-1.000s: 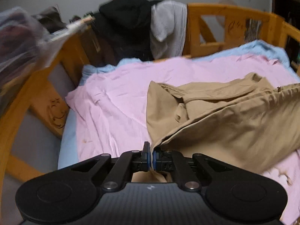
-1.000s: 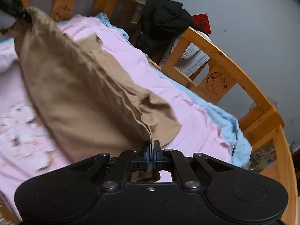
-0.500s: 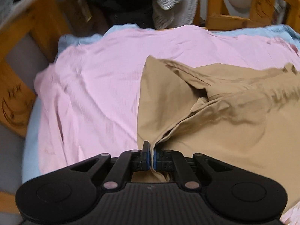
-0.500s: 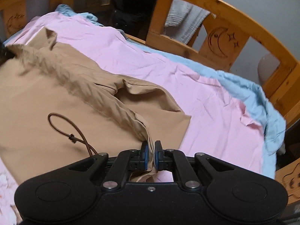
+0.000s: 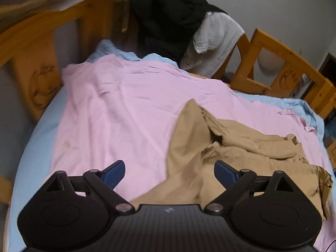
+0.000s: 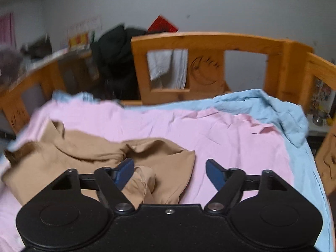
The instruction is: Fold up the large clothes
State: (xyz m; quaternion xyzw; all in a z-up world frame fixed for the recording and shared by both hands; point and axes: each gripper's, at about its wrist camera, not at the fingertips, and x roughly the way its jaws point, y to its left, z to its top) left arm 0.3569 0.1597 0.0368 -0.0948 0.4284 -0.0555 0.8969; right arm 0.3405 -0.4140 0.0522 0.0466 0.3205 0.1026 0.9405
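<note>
The left tool (image 5: 169, 171) has just been opening and stands wide, gripping nothing; the tan garment (image 5: 231, 163) lies loose between its pads toward 3 o'clock; the right tool (image 6: 170, 171) has likewise just spread wide, empty, the garment (image 6: 88, 159) crumpled toward 9 o'clock on the bed's pink sheet (image 6: 231, 147).

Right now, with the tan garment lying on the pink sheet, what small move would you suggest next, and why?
Probably re-grip an edge: both the left gripper and the right gripper have just opened, and the tan garment lies bunched on the pink sheet.
</note>
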